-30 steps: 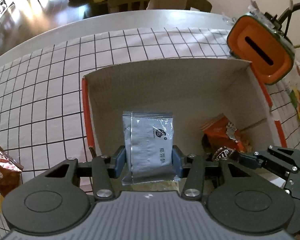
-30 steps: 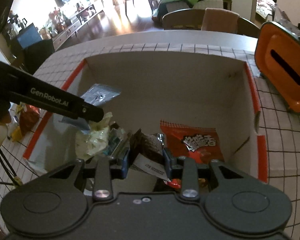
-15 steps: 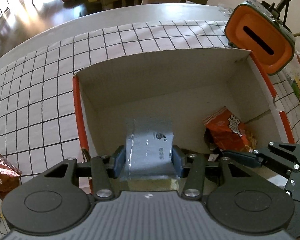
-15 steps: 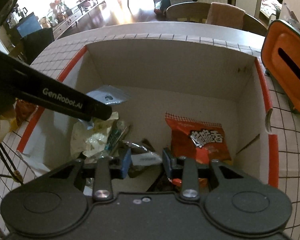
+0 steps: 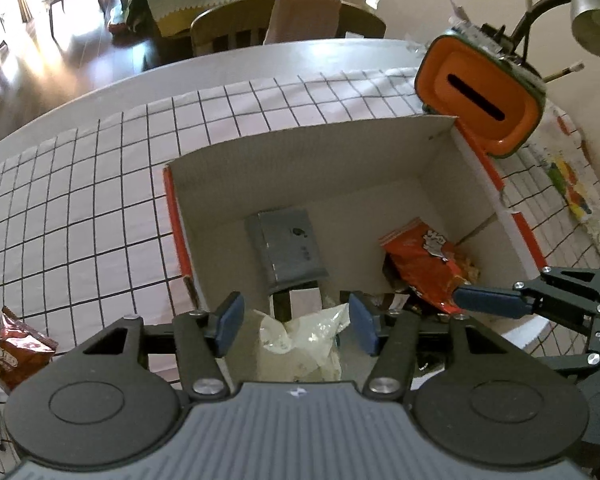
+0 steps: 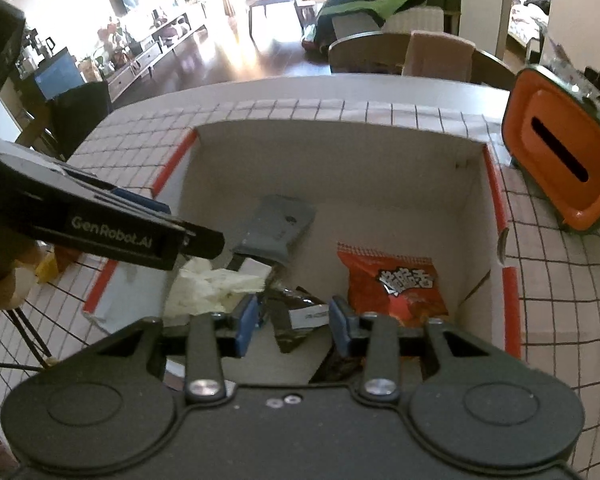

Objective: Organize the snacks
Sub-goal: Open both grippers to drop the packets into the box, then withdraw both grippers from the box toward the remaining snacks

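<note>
Brown foil marks the one snack visibly left out: a brown bag (image 5: 22,350) on the checked cloth (image 5: 100,208), outside the box (image 5: 300,148) and off to the left of the left gripper (image 5: 292,324). It is just beside that gripper's own body and well apart from the right gripper (image 6: 292,322), so the left hand is plainly the nearer. Its long axis seems to run roughly towards the box, though only part of it shows.

Both grippers hang over the near end of the box and point steeply down into it. The left jaws are opening, about half spread, with nothing pressed between the pads; a crumpled pale wrapper (image 5: 304,336) lies below the gap. The right jaws are also opening but stand narrow; a dark foil packet (image 6: 296,316) lies in the gap, and no pad appears to press on it.

Further in, a grey pouch (image 5: 290,248) lies flat on the box floor ahead of the left gripper, long axis running away from it. A red bag (image 5: 424,264) lies towards the right wall.

For the brown bag, the left hand would probably need to clear the red-edged left wall first. An orange holder (image 5: 480,96) stands beyond the far right corner, out of the way.
</note>
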Demonstrator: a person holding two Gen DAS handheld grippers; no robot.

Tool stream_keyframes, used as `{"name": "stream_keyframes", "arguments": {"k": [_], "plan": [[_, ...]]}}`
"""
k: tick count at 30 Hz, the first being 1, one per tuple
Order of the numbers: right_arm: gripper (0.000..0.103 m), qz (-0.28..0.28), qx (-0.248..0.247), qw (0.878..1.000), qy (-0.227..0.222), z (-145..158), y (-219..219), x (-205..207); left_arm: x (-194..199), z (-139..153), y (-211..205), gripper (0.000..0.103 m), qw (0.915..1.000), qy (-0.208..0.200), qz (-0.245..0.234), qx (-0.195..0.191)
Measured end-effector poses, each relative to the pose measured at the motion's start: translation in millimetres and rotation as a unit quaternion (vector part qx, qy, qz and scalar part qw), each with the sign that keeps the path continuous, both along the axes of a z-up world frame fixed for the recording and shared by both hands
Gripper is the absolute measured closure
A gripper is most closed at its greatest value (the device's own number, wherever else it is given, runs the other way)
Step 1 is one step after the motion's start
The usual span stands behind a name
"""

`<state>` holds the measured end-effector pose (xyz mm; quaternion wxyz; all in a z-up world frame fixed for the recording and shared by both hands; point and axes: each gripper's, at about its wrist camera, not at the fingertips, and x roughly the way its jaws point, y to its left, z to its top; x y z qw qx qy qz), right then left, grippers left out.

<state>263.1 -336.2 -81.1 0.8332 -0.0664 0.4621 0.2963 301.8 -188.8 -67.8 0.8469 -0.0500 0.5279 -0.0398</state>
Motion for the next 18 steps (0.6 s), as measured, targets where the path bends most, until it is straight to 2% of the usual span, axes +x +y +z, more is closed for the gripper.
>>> {"name": "stream_keyframes", "arguments": {"k": [12,18], "plan": [[0.051,-0.011,0.026,0.999,-0.044,37,13,-32,-44,35,26,0.038,0.9977,-0.067,-0.008,-0.002],[0.038,-0.021,0.048,0.997,-0.062,50,23,-48,-70,49,48,0.030,0.9948,-0.102,-0.001,-0.002]]}}
